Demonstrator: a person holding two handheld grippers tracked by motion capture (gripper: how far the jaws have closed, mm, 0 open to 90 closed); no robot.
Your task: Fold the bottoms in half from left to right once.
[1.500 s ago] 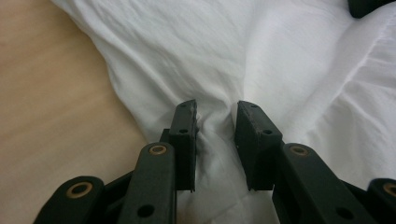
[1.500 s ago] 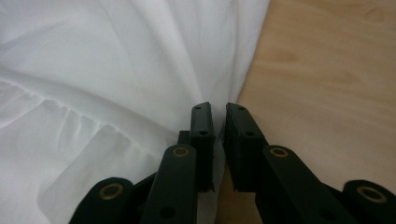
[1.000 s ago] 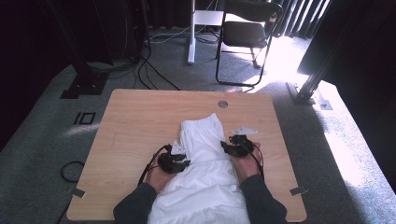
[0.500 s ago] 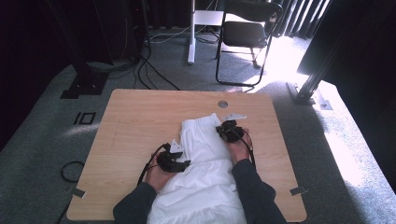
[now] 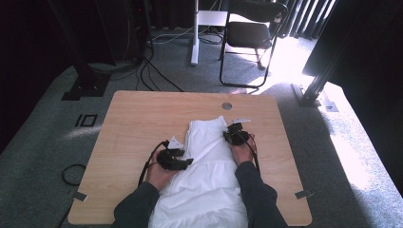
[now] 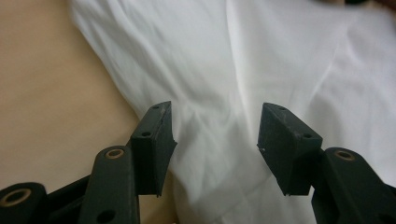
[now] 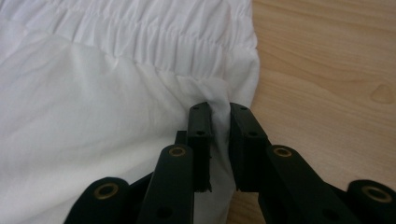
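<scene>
From the high view, the white gathered-waist cotton garment (image 5: 209,175) lies lengthwise on the light wooden counter (image 5: 138,118), spread but not yet folded.

In the left gripper view, the left hand-held gripper (image 6: 215,140) hovers half-wide over cloth, having just been opening, holding nothing.

In the right gripper view, the right hand-held gripper (image 7: 220,140) pinches a fold below the waistband, its jaws having just eased slightly.

Garment (image 5: 209,166): on the table (image 5: 142,118), middle to near edge.
Left gripper (image 5: 177,159): over the garment's left edge.
Right gripper (image 5: 234,135): at its far right corner.
Chair (image 5: 249,35): on the floor behind the table.
</scene>
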